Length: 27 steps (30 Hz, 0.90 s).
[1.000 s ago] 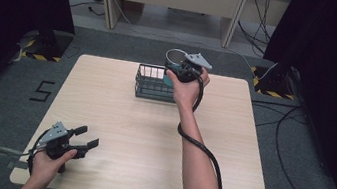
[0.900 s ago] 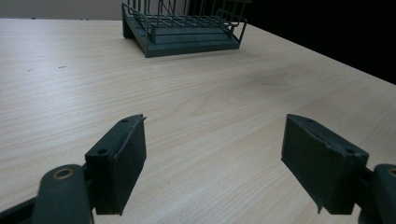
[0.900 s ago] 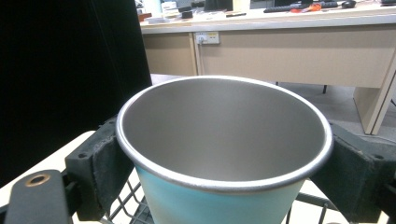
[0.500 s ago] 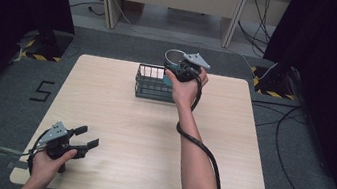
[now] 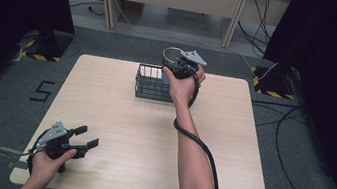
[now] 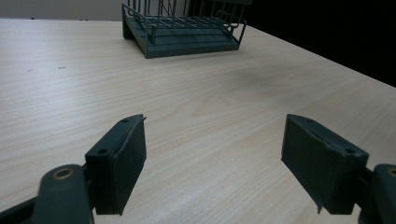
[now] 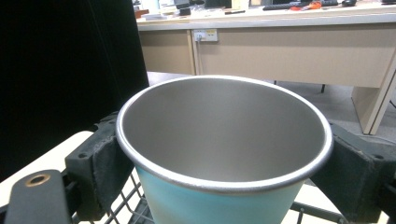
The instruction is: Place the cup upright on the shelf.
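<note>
The right tool (image 7: 224, 154) is clamped on the rim of a teal steel-lined cup (image 7: 224, 140) — held over the wire basket (image 5: 150, 83) near the worktop's (image 5: 117, 117) far edge — while the left tool (image 6: 215, 163) rests agape at the near-left corner.

Round metal cup (image 7: 224, 154): pale turquoise outside, dull silver-grey inside, bright silver rim. Rectangular wire basket (image 5: 150, 83): dark green-grey throughout. Wooden tabletop (image 5: 122, 118): light beige with fine straight grain. Right gripper (image 7: 219, 163) and left gripper (image 6: 215, 163): matt black pads.
</note>
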Available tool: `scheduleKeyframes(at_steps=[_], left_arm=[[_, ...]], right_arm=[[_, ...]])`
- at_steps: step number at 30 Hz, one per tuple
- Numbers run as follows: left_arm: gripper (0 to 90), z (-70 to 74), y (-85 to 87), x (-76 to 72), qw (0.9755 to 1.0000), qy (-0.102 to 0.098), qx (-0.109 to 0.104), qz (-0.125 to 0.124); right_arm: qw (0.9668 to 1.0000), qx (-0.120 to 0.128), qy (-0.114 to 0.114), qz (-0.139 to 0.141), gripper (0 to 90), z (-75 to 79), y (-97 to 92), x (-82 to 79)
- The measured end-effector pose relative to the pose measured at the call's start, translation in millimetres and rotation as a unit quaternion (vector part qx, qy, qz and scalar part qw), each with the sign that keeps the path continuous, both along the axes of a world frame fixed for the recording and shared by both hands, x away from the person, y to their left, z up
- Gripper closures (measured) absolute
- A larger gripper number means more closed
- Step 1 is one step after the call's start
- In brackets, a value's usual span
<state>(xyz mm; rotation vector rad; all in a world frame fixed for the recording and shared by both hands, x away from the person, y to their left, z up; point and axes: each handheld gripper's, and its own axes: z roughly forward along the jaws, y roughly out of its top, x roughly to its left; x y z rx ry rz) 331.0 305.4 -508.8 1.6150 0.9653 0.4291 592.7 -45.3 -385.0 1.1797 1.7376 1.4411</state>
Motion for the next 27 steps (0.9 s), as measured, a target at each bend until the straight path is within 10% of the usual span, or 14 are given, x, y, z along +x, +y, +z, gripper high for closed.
scheduleKeyframes(at_steps=[27], left_arm=[[21.6,-0.1,0.4,0.1,1.0,0.001,-0.004,-0.001]], right_arm=[[0.9996,-0.022,0.019,-0.003,13.3,-20.2,12.3,11.3]])
